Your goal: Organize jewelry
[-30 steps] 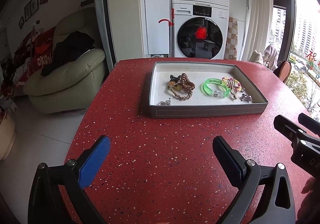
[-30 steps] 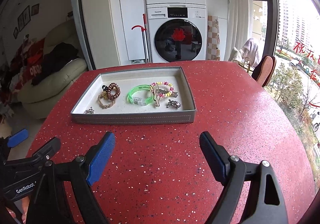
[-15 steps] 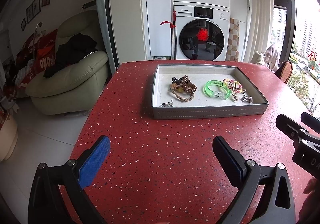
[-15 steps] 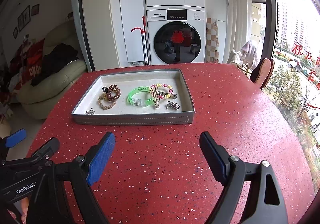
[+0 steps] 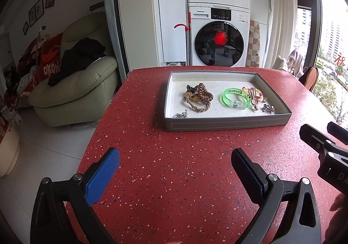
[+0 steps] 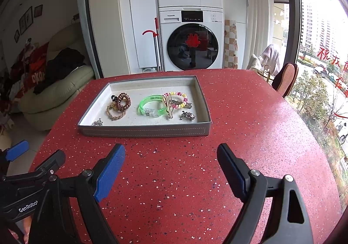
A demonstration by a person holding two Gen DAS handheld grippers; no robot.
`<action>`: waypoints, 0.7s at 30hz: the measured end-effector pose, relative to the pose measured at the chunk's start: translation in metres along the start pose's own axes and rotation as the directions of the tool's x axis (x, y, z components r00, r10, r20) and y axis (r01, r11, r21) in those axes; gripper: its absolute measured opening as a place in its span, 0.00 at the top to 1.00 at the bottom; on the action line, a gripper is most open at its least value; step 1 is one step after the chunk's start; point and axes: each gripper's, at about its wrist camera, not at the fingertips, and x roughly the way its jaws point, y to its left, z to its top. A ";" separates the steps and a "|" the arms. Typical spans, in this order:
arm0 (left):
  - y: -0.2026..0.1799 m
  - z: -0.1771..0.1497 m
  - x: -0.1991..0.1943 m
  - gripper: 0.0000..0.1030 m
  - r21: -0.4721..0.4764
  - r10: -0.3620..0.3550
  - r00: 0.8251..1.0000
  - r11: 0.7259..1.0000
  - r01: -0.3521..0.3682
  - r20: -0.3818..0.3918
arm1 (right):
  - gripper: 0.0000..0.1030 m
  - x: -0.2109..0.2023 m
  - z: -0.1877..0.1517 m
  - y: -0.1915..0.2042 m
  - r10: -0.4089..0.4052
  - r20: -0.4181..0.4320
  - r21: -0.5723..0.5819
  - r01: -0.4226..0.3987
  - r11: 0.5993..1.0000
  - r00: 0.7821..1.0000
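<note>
A grey tray (image 5: 226, 123) (image 6: 143, 131) stands on the red speckled table (image 5: 174, 178). In it lie a brown spiral hair tie (image 6: 122, 101) on a braided bracelet (image 6: 115, 113), a green bangle (image 5: 235, 98) (image 6: 151, 106), a beaded bracelet (image 6: 177, 98) under a gold clip (image 6: 168, 105), a silver brooch (image 6: 187, 116) and a small silver piece (image 6: 97, 123). My left gripper (image 5: 175, 154) is open over bare table, short of the tray. My right gripper (image 6: 170, 150) is open beside it, nothing between its fingers.
The table's left edge drops to white floor with a pale green sofa (image 5: 74, 91) beyond. A stacked washer and dryer (image 6: 191, 41) stand behind the table. A chair back (image 6: 286, 79) rises at the far right by the window.
</note>
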 end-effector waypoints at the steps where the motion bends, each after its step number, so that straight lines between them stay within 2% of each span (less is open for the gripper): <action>1: 0.000 0.000 0.000 0.00 0.000 0.000 1.000 1.000 0.000 0.001 | 0.14 0.000 0.000 0.000 0.000 0.000 0.000 0.000 1.000 1.000; 21: -0.001 0.000 0.000 0.00 0.003 0.004 1.000 1.000 -0.004 0.001 | 0.14 -0.001 0.002 0.001 0.003 -0.001 0.003 -0.003 1.000 1.000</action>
